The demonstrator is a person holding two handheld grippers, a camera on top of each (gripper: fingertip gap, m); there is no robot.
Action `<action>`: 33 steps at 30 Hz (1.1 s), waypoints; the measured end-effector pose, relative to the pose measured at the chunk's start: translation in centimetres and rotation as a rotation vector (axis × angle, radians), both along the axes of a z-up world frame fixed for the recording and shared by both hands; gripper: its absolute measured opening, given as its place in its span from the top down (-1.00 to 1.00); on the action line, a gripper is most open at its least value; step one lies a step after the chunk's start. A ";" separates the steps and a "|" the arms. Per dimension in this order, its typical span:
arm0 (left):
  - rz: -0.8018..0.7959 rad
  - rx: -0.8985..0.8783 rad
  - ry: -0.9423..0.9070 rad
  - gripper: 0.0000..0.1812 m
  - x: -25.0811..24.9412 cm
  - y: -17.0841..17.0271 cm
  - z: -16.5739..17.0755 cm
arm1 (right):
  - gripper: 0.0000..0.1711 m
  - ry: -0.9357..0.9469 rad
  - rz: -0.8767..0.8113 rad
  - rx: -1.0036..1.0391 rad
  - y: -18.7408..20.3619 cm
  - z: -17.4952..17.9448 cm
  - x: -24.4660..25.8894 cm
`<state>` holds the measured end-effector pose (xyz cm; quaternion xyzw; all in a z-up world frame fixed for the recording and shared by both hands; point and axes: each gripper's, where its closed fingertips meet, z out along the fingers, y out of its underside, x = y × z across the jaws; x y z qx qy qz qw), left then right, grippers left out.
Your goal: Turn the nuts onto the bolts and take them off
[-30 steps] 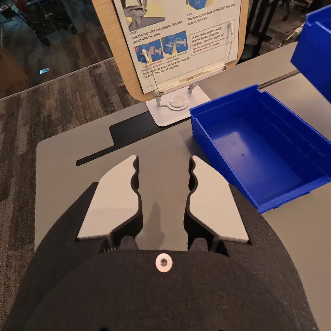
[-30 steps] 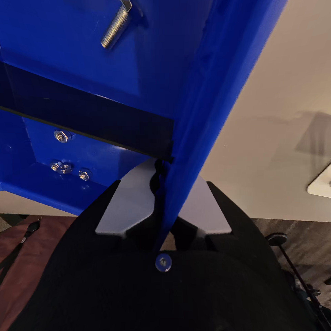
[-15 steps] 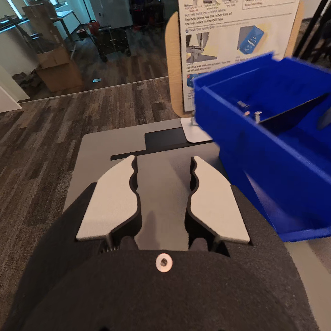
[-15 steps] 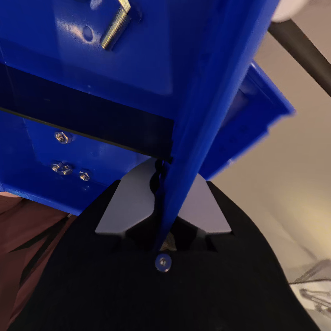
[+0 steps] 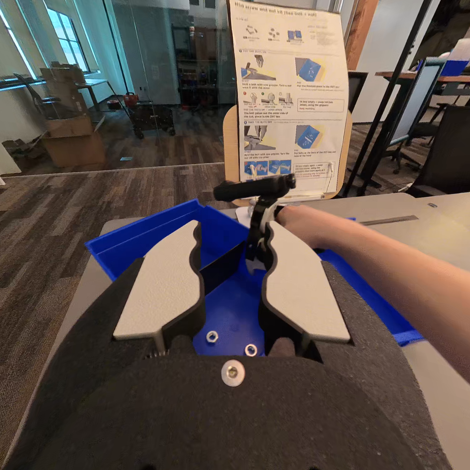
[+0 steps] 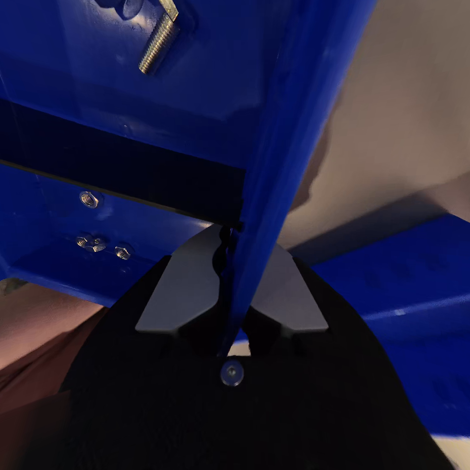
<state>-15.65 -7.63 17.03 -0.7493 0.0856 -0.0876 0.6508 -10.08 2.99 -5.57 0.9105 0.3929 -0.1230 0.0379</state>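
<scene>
Since 0.5 s ago the blue bin (image 5: 142,236) came down in front of the left hand-held gripper (image 5: 230,256), w/ nuts (image 5: 211,337) now seen on its floor between the spread, empty fingers. Right hand-held gripper (image 6: 232,244) is clamped on the bin's side wall; inside, four nuts (image 6: 89,199) lie in the near compartment, a bolt (image 6: 159,43) beyond the black divider (image 6: 122,165). Second blue bin (image 6: 407,292) sits just beside, on the grey surface (image 5: 432,211); instruction sheet (image 5: 290,101) stands behind.
</scene>
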 end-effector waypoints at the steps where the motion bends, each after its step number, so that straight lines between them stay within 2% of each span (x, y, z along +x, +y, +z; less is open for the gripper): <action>1: -0.001 -0.011 0.009 0.48 0.0 0.2 -0.3 | 0.92 0.002 -0.007 -0.004 -0.1 -1.0 -0.7; 7: -0.022 -0.037 -0.007 0.47 0.0 0.9 -0.9 | 0.95 -0.015 -0.079 0.012 -0.5 -6.2 -2.9; 12: -0.028 -0.059 -0.009 0.46 0.0 1.3 -1.4 | 0.95 -0.047 -0.146 0.046 -0.6 -8.3 -3.0; 15: -0.036 -0.055 -0.017 0.46 0.1 1.4 -1.3 | 0.83 0.024 -0.164 0.103 0.1 -7.3 -3.2; 18: -0.060 -0.061 -0.020 0.44 0.5 1.4 -1.4 | 0.71 0.184 -0.141 0.347 2.4 -1.9 -2.4; 21: -0.089 -0.072 -0.021 0.42 1.2 1.2 -1.5 | 0.52 0.252 -0.136 0.753 3.4 6.6 4.1; 23: -0.110 -0.083 -0.012 0.41 1.8 1.1 -1.7 | 0.33 0.202 -0.218 0.947 3.5 9.9 12.1; 24: -0.121 -0.085 -0.010 0.40 2.0 1.0 -1.7 | 0.24 0.153 -0.292 0.971 3.7 10.2 16.7; 26: -0.145 -0.089 -0.011 0.40 2.6 1.0 -1.8 | 0.07 0.075 -0.482 0.824 2.9 7.7 24.9; 28: -0.182 -0.097 -0.022 0.40 3.4 1.0 -1.9 | 0.15 0.121 -0.629 0.550 0.6 3.8 28.9; 30: -0.230 -0.107 -0.038 0.40 4.4 1.1 -2.0 | 0.24 0.120 -0.665 0.425 -1.0 0.6 30.9; 33: -0.241 -0.131 -0.018 0.40 5.2 1.7 -2.6 | 0.26 -0.024 -0.640 0.364 -2.4 -3.3 33.5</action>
